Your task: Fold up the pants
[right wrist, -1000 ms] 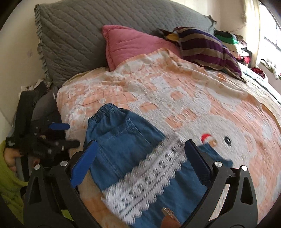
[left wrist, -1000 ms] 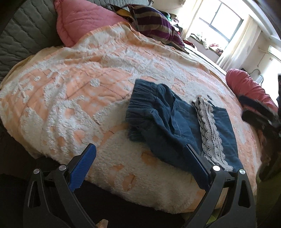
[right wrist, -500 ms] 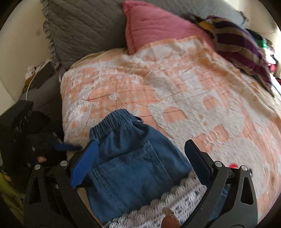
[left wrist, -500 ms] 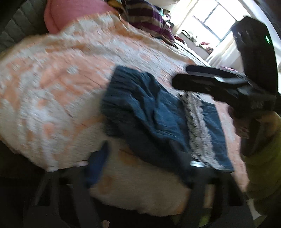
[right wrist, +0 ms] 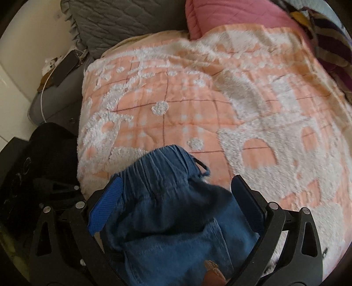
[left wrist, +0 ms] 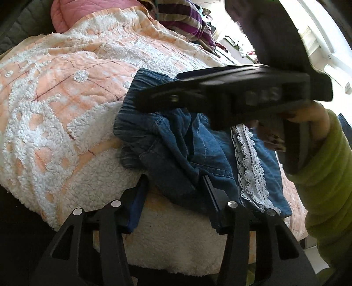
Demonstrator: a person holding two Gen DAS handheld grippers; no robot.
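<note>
Blanket (left wrist: 66, 92) first, since it fills most of both views: peach and white, fuzzy, with a grid of thin dark stitch lines, spread over the whole bed. At the head end there's a grey quilted pillow (right wrist: 114, 24), with a pink pillow (right wrist: 231, 15) beside it, and a purple striped cloth (left wrist: 187, 19) bunched up further along.

The pants (left wrist: 176, 140) are blue denim and lie on the blanket close to the near edge of the bed, kinda crumpled, elastic waistband (right wrist: 162, 162) toward the pillows. A strip of white lace (left wrist: 248, 162) runs across the legs.

Right claw (right wrist: 176, 211) is over the waistband end, fingers spread wide, one on each side of the bunched denim. Can't really tell if the pads are touching the fabric, it's a bit blurry there. From the left camera you see the same tool (left wrist: 231, 92) from the side, big and dark, held by a hand (left wrist: 308, 123) in a lime green sleeve (left wrist: 327, 189), hovering above the pants.

Left claw (left wrist: 173, 198) sits low at the bed edge, fingers partly apart with a fold of the denim between them, not clamped on it as far as I can see.

There's also a dark phone-looking thing (right wrist: 66, 68) and a white cable (right wrist: 44, 92) down beside the bed.
</note>
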